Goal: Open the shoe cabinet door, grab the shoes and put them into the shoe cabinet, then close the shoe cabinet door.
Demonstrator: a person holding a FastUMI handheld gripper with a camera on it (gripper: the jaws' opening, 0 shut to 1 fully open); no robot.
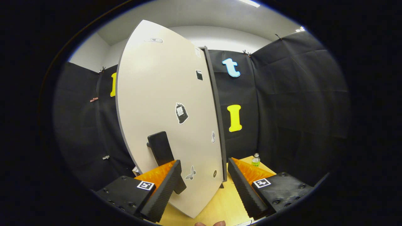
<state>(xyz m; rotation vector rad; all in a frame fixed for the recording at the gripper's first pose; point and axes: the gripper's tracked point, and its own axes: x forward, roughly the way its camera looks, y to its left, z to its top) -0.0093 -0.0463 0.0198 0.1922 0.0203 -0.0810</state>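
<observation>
The hand-held gripper [204,171] stood wide open, fingers apart, straddling the shoe cabinet door [163,106] edge near its dark handle [163,150], gripping nothing.

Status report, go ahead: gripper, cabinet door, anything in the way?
Gripper open, straddling pale shoe cabinet door edge. Black door handle by left finger. Small clear bottle beyond.

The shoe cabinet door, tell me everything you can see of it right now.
The shoe cabinet door is a tall, smooth, off-white panel with a thin dark edge, looking like laminated board. Small stickers dot its face. A black, flat handle sticks out low on it. The door stands upright, close in front of the gripper. Its lower part lies between the spread fingers, the left finger just in front of the handle. Whether they touch cannot be told. A wooden floor lies beneath.
</observation>
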